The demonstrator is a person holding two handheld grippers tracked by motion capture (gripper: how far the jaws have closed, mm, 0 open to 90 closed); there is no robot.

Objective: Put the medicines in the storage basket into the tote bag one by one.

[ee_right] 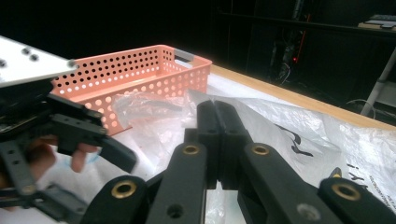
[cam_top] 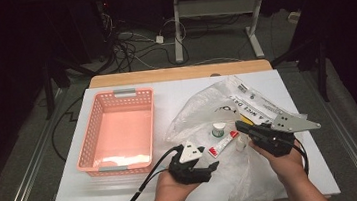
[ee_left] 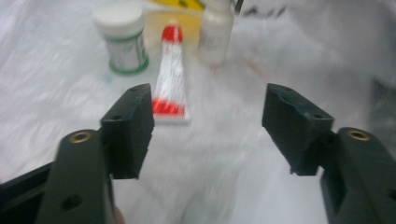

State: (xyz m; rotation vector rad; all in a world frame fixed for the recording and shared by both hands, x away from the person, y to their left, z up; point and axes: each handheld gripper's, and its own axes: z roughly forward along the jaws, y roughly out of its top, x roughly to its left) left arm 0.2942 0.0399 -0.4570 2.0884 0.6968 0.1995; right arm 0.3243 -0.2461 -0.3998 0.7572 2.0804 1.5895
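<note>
A clear plastic bag (cam_top: 202, 109) lies spread over the right half of the white table (cam_top: 116, 192). On it are a small white jar with a green label (cam_top: 218, 129), a red-and-white tube (cam_top: 223, 143) and a small white bottle (ee_left: 215, 30). My left gripper (ee_left: 208, 119) is open, its jaws wide apart just short of the tube (ee_left: 170, 74), with the jar (ee_left: 122, 39) beyond. My right gripper (ee_right: 218, 121) is shut, jaws pressed together above the bag (ee_right: 289, 130), and I see nothing between them. In the high view the right gripper (cam_top: 242, 125) points left toward the jar.
A pink perforated basket (cam_top: 119, 132) stands on the left of the table with nothing in it. It also appears behind the left gripper (ee_right: 70, 130) in the right gripper view. A yellow item (ee_left: 180, 4) lies behind the tube. A wooden edge (cam_top: 178, 73) borders the table's far side.
</note>
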